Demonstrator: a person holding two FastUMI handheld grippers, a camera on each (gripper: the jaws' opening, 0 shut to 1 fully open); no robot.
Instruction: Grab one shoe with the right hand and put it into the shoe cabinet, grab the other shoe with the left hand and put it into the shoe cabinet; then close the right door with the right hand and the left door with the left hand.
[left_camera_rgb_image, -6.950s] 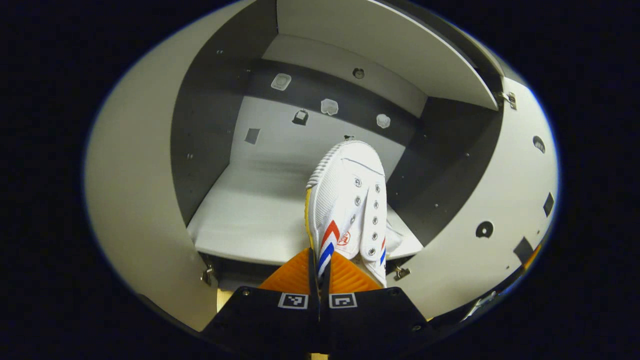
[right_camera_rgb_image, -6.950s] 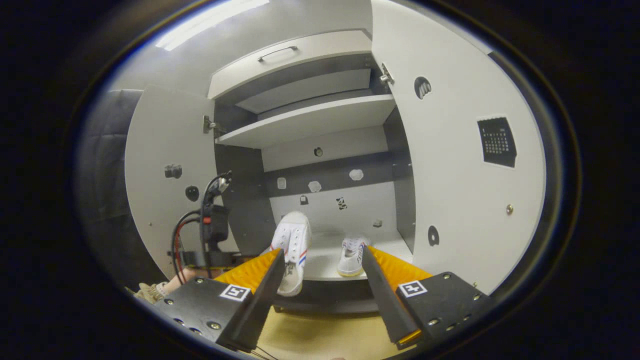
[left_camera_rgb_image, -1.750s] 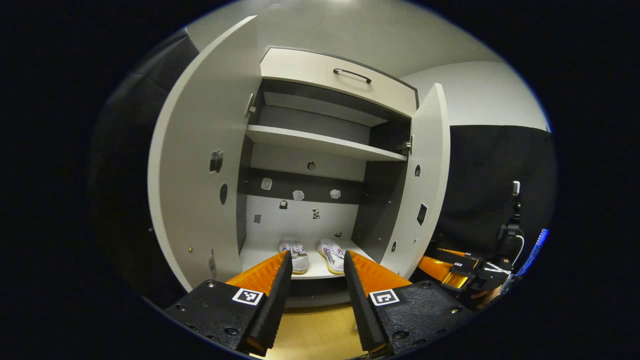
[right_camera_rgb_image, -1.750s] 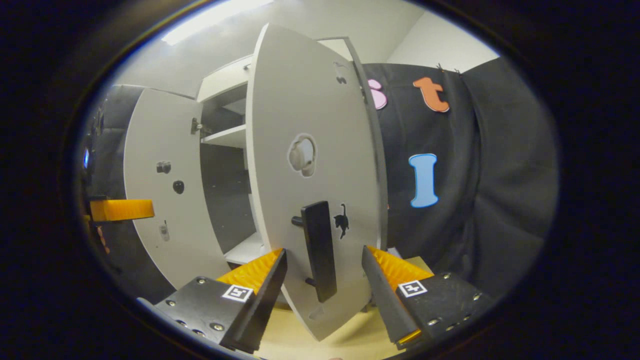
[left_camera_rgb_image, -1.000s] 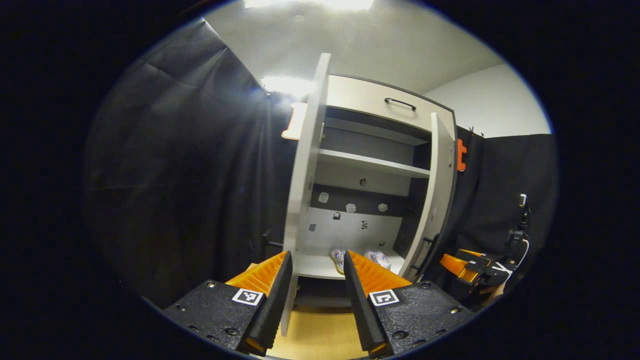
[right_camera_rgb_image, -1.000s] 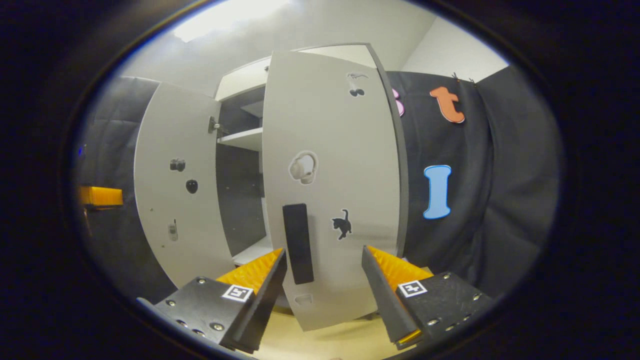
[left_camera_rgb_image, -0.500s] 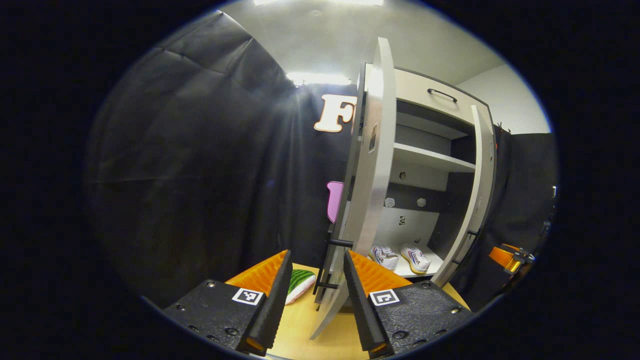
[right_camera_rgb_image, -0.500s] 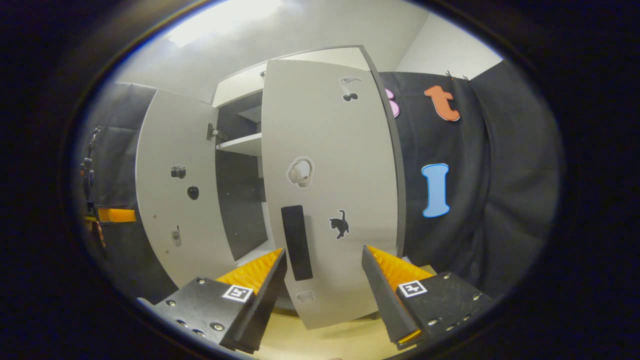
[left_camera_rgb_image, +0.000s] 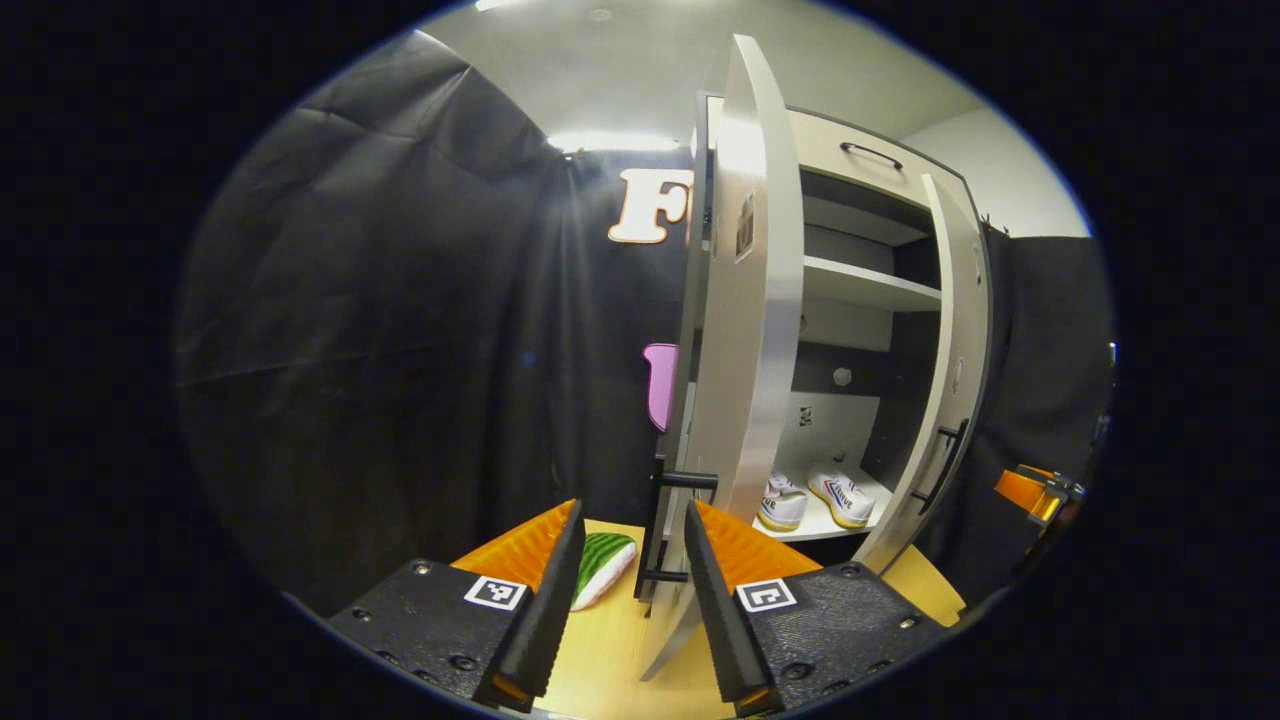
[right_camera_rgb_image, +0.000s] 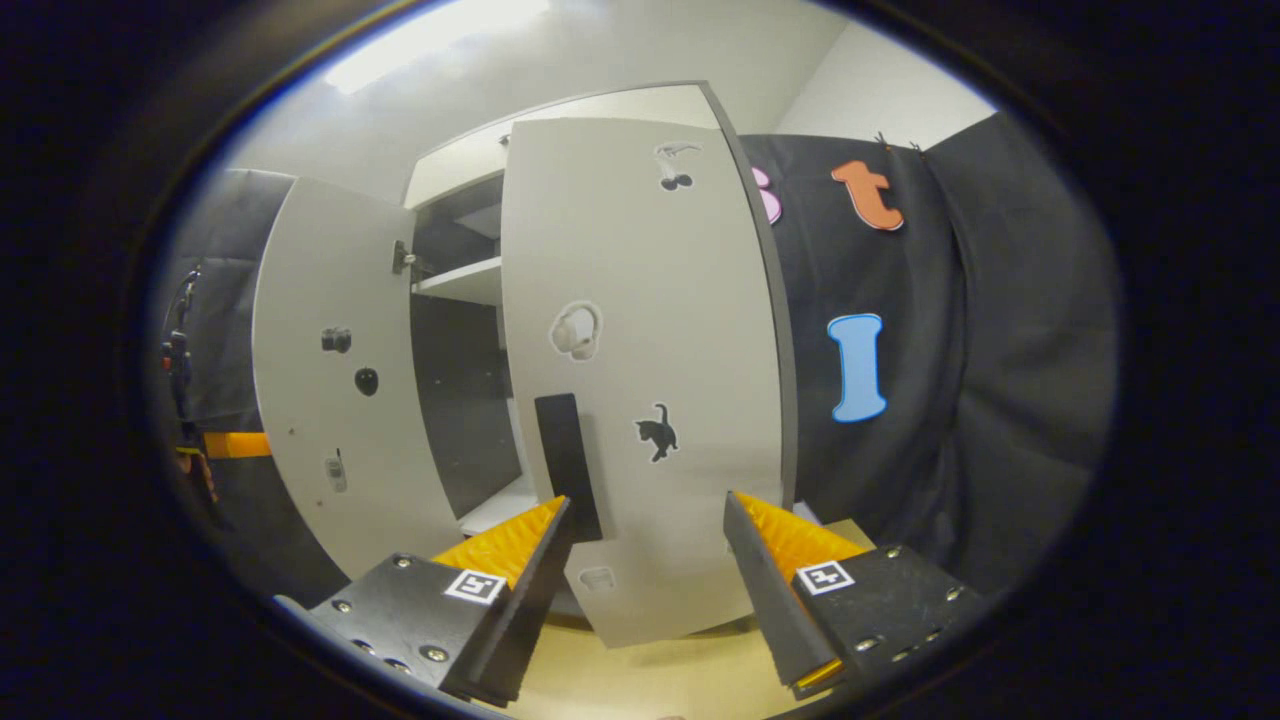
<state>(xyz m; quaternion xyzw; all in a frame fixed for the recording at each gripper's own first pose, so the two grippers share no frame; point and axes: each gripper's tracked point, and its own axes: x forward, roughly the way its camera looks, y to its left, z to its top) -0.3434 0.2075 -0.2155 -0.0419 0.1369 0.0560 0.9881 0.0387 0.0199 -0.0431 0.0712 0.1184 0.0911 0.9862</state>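
The shoe cabinet (left_camera_rgb_image: 860, 180) stands on the wooden table (left_camera_rgb_image: 610, 650) against the black cloth wall, and both its doors are ajar. In the left gripper view the left door (left_camera_rgb_image: 745, 330) shows almost edge-on, with its black handle (left_camera_rgb_image: 668, 530) lying just beyond the gap between the fingers of the left hand-held gripper (left_camera_rgb_image: 625, 590), whose jaws stand apart with nothing between them. The right door (left_camera_rgb_image: 940, 400) hangs partly open past it. In the right gripper view the right door (right_camera_rgb_image: 640, 360) faces the camera, partly swung in, with stickers and a black handle (right_camera_rgb_image: 567, 465) on its front; the left door (right_camera_rgb_image: 320, 380) stands open behind it. The right hand-held gripper (right_camera_rgb_image: 645, 580) is spread wide and empty, its fingers low in front of that door, near but not visibly touching it. Two white shoes (left_camera_rgb_image: 810, 497) sit side by side on the cabinet's bottom shelf. A green striped thing (left_camera_rgb_image: 602, 565) lies on the table beside the left door.
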